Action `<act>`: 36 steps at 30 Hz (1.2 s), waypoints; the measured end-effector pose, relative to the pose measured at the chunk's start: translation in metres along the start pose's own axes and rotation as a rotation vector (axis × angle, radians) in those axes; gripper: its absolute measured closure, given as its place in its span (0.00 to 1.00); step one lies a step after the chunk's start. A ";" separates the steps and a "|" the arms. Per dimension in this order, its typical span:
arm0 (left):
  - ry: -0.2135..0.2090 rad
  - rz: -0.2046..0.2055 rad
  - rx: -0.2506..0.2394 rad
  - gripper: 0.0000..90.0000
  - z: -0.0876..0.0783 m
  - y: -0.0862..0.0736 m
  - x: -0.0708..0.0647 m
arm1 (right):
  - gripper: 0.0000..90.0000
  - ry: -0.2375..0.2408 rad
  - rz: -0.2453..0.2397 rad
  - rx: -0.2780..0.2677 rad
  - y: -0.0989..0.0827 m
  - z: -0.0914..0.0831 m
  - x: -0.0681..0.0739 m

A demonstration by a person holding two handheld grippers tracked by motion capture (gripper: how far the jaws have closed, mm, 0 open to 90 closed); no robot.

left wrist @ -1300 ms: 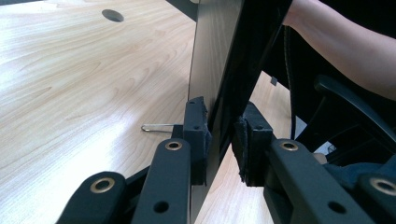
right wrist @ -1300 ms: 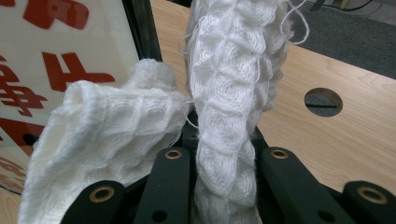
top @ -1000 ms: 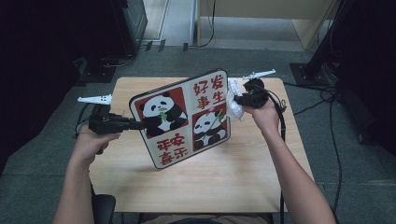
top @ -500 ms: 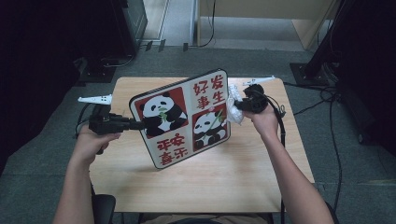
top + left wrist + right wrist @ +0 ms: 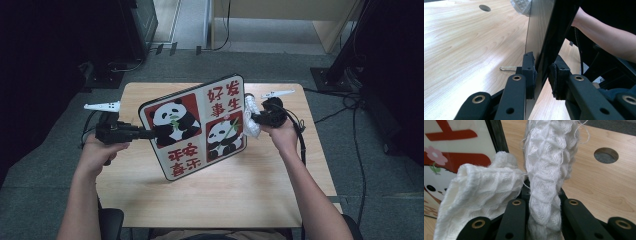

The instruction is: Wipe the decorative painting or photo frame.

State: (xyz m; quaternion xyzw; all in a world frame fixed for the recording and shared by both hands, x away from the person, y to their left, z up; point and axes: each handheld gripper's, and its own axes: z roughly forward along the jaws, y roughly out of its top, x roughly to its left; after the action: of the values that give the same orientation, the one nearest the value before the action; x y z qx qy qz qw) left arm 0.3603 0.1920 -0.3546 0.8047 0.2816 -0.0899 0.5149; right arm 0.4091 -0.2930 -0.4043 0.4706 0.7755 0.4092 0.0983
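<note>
Dark floor and cables ring a pale wooden table (image 5: pixel 210 200), above which a person works with both hands. Left gripper (image 5: pixel 541 75) is clamped on the left edge of a panda board (image 5: pixel 197 125) — its pads (image 5: pixel 530 72) pinch the thin panel from both sides, holding it tilted with its lower edge near the tabletop. Right gripper (image 5: pixel 544 202) has its jaws closed on a bunched white cloth (image 5: pixel 549 167) — the waffle-knit fabric sits against the board's right edge. Beyond it, a round hole (image 5: pixel 606 155) pierces the table.
</note>
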 end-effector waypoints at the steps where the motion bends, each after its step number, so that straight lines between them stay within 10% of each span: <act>1: -0.001 -0.001 0.000 0.85 0.000 0.000 0.000 | 0.88 0.003 -0.003 0.001 -0.001 0.000 -0.001; 36: 0.003 -0.006 -0.002 0.84 0.000 0.000 0.000 | 0.87 0.048 0.012 0.049 -0.049 0.027 -0.018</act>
State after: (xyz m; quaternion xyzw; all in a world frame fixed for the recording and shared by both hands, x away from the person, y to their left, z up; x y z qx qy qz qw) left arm 0.3601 0.1919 -0.3549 0.8035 0.2849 -0.0898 0.5149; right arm 0.4010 -0.3041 -0.4615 0.4675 0.7846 0.4020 0.0656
